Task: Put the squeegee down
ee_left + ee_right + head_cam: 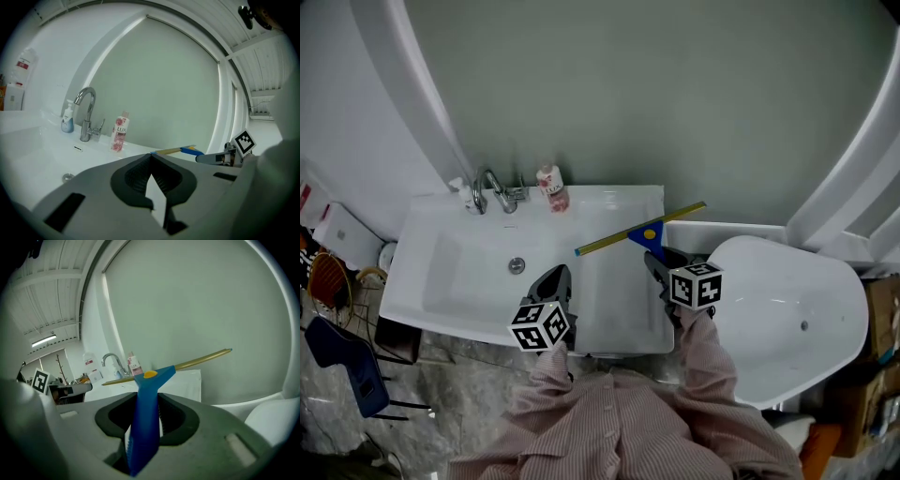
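Here, above a white washbasin, my right hand-held gripper (655, 260) has its jaws clamped on the blue handle of the squeegee (643, 231). The right gripper view shows the handle (144, 420) standing upright between the ribbed pads, and the pads press on it from both sides. The yellow blade runs crosswise, clear of everything and hanging over the flat white bench (614, 295) to the right of the basin (469, 272). My left hand-held gripper (557, 274) sits at the basin's front edge. Its jaws are drawn together to a point and hold nothing.

A faucet (492, 189) and a pink bottle (551, 187) stand along the back rim, well apart from the blade. A white oval tub (787, 309) lies to the right.

I judge the step in hand to be the carry-down: the squeegee is gripped and not yet resting on any surface. The next move calls for lowering the tool until blade and handle lie on the bench, short of the bottle. Then the right jaws must part and back away along the handle without dragging it.
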Tool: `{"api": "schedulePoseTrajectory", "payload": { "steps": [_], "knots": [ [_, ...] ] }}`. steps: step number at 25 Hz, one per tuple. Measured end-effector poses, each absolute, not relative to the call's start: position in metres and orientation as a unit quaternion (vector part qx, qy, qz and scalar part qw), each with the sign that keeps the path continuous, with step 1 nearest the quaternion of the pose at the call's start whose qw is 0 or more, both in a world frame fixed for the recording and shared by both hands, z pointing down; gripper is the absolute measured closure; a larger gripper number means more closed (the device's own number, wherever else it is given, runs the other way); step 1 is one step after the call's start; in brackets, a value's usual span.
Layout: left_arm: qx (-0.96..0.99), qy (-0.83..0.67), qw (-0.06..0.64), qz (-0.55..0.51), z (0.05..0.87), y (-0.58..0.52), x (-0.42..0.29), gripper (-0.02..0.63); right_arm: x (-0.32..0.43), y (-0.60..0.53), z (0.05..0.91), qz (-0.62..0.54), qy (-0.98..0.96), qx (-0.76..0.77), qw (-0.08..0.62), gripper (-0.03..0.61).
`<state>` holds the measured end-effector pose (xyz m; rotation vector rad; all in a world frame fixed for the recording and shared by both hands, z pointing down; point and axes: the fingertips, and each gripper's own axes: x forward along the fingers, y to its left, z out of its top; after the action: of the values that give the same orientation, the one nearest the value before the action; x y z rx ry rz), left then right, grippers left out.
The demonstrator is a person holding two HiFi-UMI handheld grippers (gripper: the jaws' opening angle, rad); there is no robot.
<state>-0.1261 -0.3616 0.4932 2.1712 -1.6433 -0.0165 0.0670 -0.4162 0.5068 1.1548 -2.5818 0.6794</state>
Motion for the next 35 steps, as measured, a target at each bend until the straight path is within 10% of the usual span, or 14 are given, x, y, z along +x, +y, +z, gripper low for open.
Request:
{"api": "schedulePoseTrajectory", "payload": {
  "steps": [35],
  "knots": [
    [0.770, -0.540, 0.329, 0.083, 0.590, -0.428, -0.110, 0.612, 0.044, -0.457, 0.634, 0.257, -0.873, 0.143, 0.390, 0.443]
  ]
}}
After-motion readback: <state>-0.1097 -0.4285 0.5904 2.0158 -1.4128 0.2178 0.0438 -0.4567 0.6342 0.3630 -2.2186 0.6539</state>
